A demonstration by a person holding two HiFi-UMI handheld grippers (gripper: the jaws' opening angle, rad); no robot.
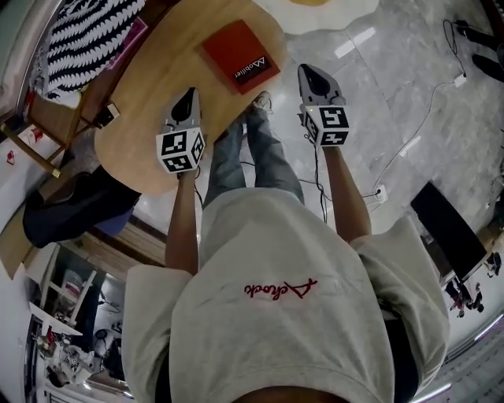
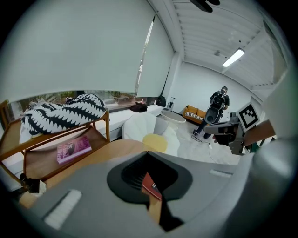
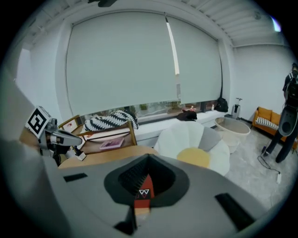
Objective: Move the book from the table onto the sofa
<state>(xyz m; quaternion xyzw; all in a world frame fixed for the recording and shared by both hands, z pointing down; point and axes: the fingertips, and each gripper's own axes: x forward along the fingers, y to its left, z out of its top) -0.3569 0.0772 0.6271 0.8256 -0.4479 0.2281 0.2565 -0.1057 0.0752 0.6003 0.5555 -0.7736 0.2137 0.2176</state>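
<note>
1. Round wooden table (image 1: 150,102) holds the red book (image 1: 239,53), flat and untouched, close to the table's right-hand edge.
2. Long axis of the book runs diagonally in the head view, far-left to near-right. One corner points back at us, into the gap between the two tools.
3. We see the left gripper (image 1: 187,94) with jaws together and nothing between them. It hovers over the tabletop, with the book ahead and to its right.
4. We see the right gripper (image 1: 313,73) with jaws together too, also empty. It hangs just off the table edge over the floor (image 1: 394,79), with the book ahead and to its left.
5. Both gripper views put the book right on the closed jaw line, so both tools are aimed at it. We judge the left marginally nearer.
6. Our read: this is the approach step. The jaws must part before any pinch, and a thin flat book needs an edge grab.
7. Beyond the table sits a white flower-shaped seat (image 1: 331,20). An orange sofa (image 2: 195,113) is well apart by the far wall. We can't tell which is the drop target.
</note>
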